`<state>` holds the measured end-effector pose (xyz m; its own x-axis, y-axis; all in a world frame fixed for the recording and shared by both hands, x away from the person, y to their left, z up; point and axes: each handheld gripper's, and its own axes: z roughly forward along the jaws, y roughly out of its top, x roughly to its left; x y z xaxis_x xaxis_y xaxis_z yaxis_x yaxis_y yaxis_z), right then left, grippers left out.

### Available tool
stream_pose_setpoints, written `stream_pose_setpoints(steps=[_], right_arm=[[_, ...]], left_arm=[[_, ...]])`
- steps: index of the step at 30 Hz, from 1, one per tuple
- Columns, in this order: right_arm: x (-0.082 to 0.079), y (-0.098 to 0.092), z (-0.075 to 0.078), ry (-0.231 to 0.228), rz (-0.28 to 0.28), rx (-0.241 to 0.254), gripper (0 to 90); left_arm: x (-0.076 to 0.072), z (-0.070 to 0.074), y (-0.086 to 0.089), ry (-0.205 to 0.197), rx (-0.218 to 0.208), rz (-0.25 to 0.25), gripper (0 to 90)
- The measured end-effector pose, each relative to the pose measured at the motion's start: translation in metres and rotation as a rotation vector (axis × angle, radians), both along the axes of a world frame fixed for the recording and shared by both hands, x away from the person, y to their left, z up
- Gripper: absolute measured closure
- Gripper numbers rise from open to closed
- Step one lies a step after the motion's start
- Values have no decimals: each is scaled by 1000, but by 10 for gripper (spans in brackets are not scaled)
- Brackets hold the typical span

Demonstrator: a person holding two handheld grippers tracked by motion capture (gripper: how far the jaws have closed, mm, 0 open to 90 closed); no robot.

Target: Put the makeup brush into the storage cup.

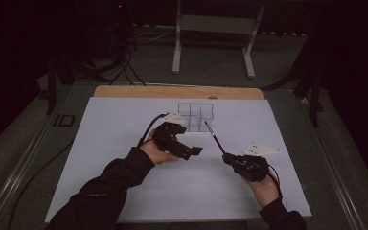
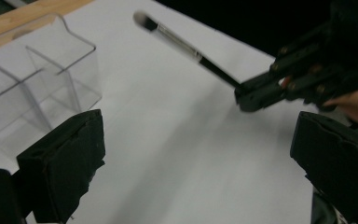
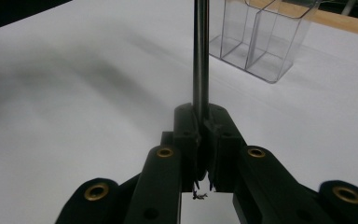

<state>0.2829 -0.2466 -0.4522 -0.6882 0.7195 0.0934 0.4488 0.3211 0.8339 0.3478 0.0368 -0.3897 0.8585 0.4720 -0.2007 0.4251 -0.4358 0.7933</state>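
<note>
- White sheet covers the worktop, whose wooden far edge stays bare; all work takes place on it.
- Left tongs, left of centre: jaws stand wide apart with nothing between them, well above the sheet.
- Clear divided organizer, near the far edge at centre: its compartments appear empty.
- Makeup brush, right of centre: held in the air, bristle tip slanting toward the organizer, apart from it.
- Right tongs, toward the right edge: jaws clamped tight on the brush's handle end.
- Step in hand, as judged: carrying the brush to the organizer. The next move calls for lifting the brush over one compartment and lowering it in before letting go.
- The left gripper view shows the brush's silver ferrule and pale bristles; the right gripper view shows the handle pinched between the pads; the high view gives the layout.
</note>
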Motion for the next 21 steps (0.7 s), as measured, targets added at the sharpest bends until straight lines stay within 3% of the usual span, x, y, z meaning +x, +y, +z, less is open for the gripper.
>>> stream_pose_setpoints(steps=[5, 9, 12, 21], right_arm=[[0, 0, 1, -14, -5, -3, 837], [0, 0, 2, -15, -7, 0, 837], [0, 0, 2, -18, -9, 2, 837], [0, 0, 2, -19, -10, -6, 837]], left_arm=[[6, -1, -7, 1, -38, 4, 38], [13, -5, -13, 50, -73, 31, 40], [20, -10, -17, 97, -132, 58, 65], [32, -23, -23, 206, -274, 106, 320]])
